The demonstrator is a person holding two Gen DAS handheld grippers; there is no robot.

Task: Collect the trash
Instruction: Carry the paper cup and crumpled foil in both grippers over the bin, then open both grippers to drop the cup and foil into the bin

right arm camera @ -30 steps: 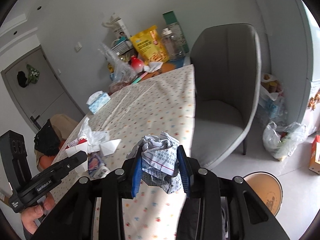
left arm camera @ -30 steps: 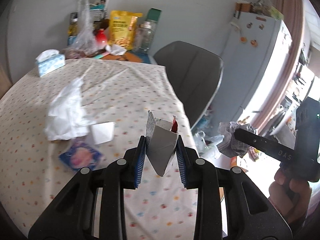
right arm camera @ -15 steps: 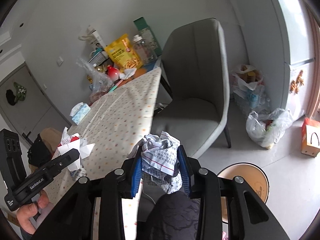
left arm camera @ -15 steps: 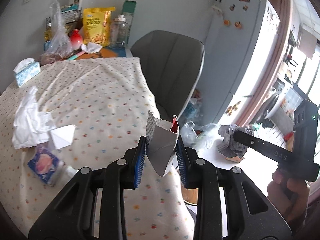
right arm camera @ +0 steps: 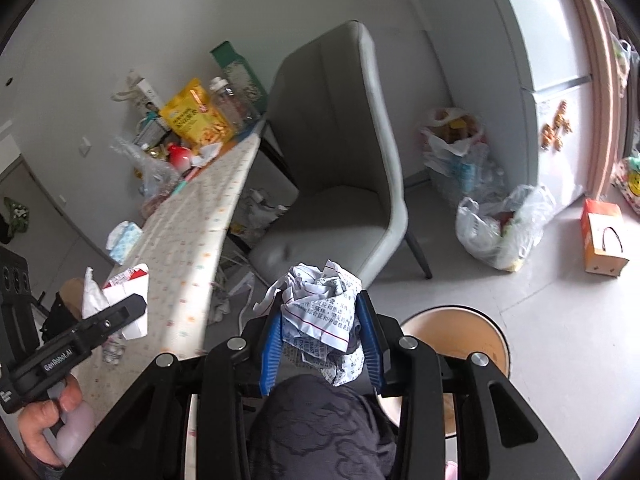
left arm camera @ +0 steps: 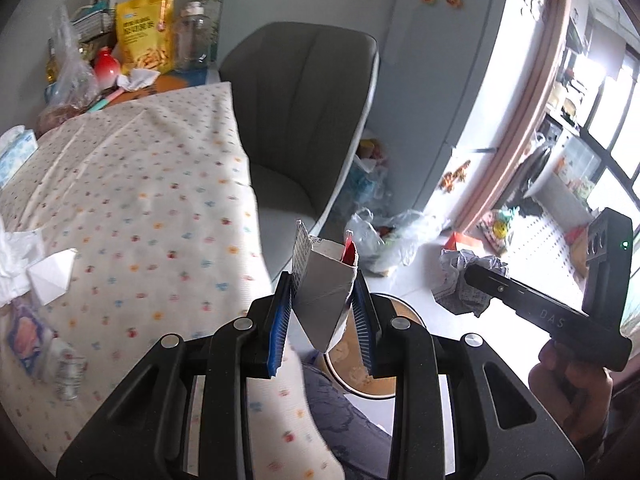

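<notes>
Both loads are light and crushable: the left gripper [left arm camera: 323, 312] clamps a stiff folded carton scrap [left arm camera: 325, 284] by its flat sides, the right gripper [right arm camera: 320, 344] squeezes a soft crumpled paper [right arm camera: 320, 312] mid-body, near the bin [right arm camera: 476, 344].

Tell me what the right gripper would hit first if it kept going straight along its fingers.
Probably the grey chair: the right gripper, shut on crumpled paper, points at its seat, past the table edge. The round bin lies lower right, off that line. Depth is uncertain.
</notes>
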